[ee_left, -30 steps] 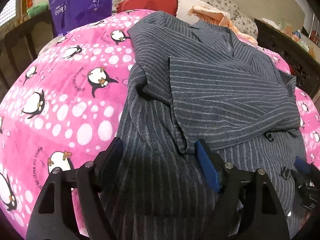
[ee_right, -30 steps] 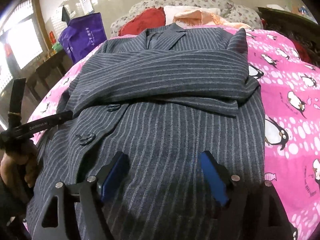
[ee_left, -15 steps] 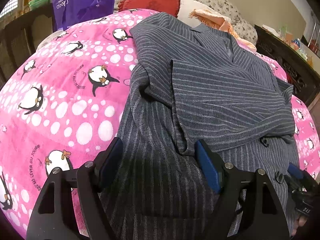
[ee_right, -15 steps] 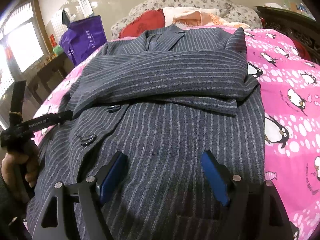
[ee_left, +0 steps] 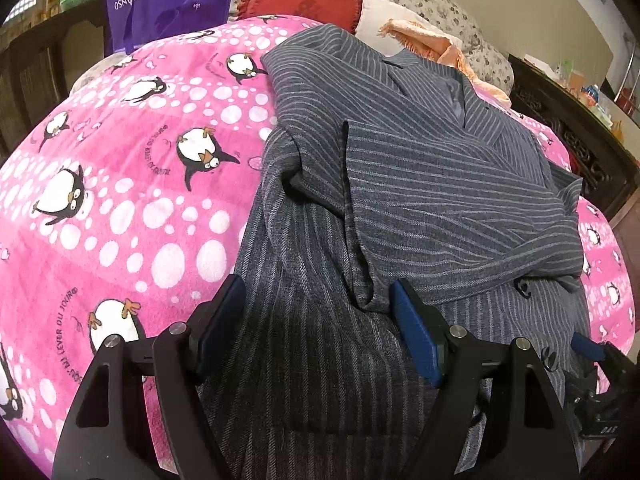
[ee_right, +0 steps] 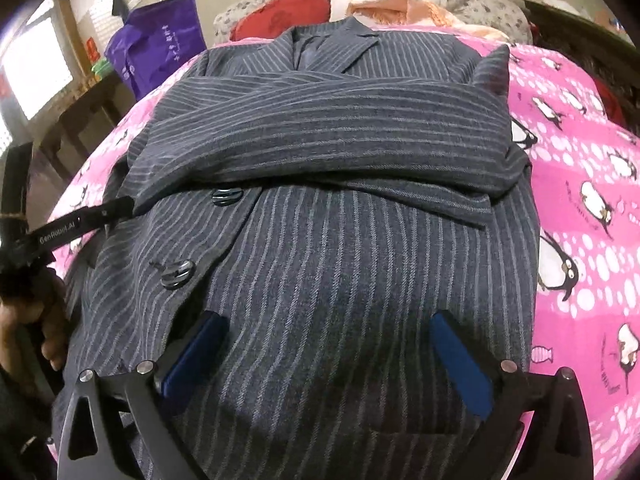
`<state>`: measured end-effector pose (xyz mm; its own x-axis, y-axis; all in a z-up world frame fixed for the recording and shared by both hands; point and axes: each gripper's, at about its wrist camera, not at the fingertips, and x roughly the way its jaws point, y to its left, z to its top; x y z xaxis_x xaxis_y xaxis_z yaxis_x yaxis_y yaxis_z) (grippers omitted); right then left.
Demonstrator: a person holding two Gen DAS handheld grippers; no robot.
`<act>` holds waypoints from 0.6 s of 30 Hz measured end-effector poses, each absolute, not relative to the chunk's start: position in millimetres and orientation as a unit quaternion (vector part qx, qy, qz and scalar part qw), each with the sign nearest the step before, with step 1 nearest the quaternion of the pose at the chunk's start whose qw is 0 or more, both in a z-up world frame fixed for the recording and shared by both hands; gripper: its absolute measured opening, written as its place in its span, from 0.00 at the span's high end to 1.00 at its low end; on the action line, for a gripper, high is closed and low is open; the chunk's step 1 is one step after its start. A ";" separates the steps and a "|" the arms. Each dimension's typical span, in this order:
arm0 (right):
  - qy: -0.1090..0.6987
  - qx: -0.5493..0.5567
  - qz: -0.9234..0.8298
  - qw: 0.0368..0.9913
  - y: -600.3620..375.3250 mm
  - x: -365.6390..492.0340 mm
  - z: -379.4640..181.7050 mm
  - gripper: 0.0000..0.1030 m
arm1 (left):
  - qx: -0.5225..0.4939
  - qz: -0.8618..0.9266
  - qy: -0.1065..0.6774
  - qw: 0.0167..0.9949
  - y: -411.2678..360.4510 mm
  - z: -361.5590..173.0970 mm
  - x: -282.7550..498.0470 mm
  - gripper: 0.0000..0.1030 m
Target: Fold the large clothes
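Striped jacket (ee_left: 420,200) laid out on the pink penguin blanket (ee_left: 120,200), collar far, hem near.
Left view: the left gripper (ee_left: 318,320) stands open over the jacket's side edge, holding nothing; the folded sleeve (ee_left: 460,216) crosses the chest.
Right view: the right gripper (ee_right: 328,344) is spreading wider above the hem, empty; only here both buttons (ee_right: 227,196) show, plus a purple bag (ee_right: 160,40) behind.

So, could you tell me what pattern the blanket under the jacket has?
Pink blanket with white spots and penguins, clearest in the left wrist view.
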<state>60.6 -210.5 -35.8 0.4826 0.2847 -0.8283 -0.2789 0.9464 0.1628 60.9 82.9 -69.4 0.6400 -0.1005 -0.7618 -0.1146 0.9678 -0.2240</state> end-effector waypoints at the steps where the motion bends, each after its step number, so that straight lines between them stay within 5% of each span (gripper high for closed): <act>1: 0.479 0.006 0.163 0.863 -210.5 59.6 -36.4 0.00 | -0.127 0.004 0.424 0.897 82.8 -69.4 61.2 0.26; 18: 0.453 0.002 0.170 0.875 -212.0 52.6 -41.7 0.00 | -0.115 0.011 0.430 0.896 78.4 -69.9 63.7 0.25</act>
